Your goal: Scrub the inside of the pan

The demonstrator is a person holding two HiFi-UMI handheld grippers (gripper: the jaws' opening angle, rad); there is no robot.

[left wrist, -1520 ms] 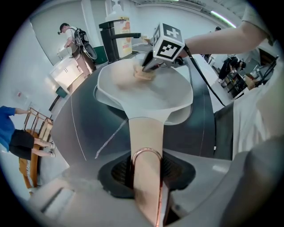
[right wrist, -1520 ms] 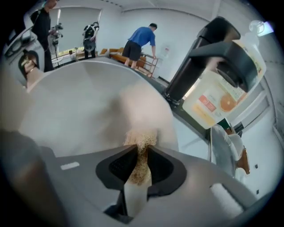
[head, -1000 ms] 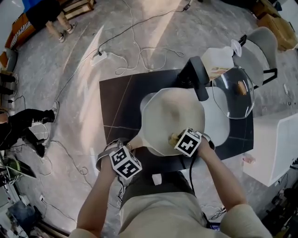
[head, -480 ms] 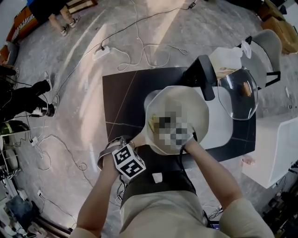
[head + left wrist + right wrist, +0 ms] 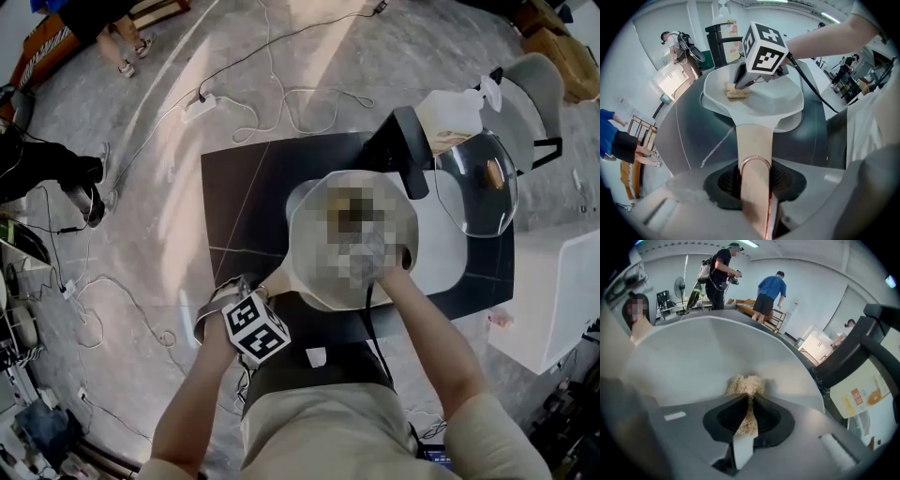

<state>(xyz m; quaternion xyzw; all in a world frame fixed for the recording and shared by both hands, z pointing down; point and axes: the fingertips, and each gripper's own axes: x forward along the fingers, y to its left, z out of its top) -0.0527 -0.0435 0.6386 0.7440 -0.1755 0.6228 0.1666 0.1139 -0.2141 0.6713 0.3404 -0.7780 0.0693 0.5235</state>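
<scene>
A cream pan (image 5: 319, 272) sits on the dark table (image 5: 248, 202). Its beige handle (image 5: 754, 150), which has a copper ring, runs back between the jaws of my left gripper (image 5: 757, 180), and they are shut on it. The left gripper's marker cube (image 5: 255, 328) shows at the pan's near left. My right gripper (image 5: 749, 401) is inside the pan, shut on a tan fibrous scrubber (image 5: 746, 384) that it presses onto the pan's inner surface (image 5: 703, 357). From the left gripper view the scrubber (image 5: 737, 93) lies on the pan's floor under the right gripper (image 5: 740, 85). In the head view a mosaic patch hides the right gripper.
A glass lid (image 5: 473, 183) lies on a white board right of the pan. A black stand (image 5: 401, 150) and a soap bottle (image 5: 450, 114) are behind the pan, with a grey chair (image 5: 530, 94) beyond. Cables (image 5: 281, 103) cross the floor. A white cabinet (image 5: 562, 281) stands at the right.
My right gripper has slid the scrubber from the pan's near rim toward its middle and far side. The left gripper has kept still on the handle.
</scene>
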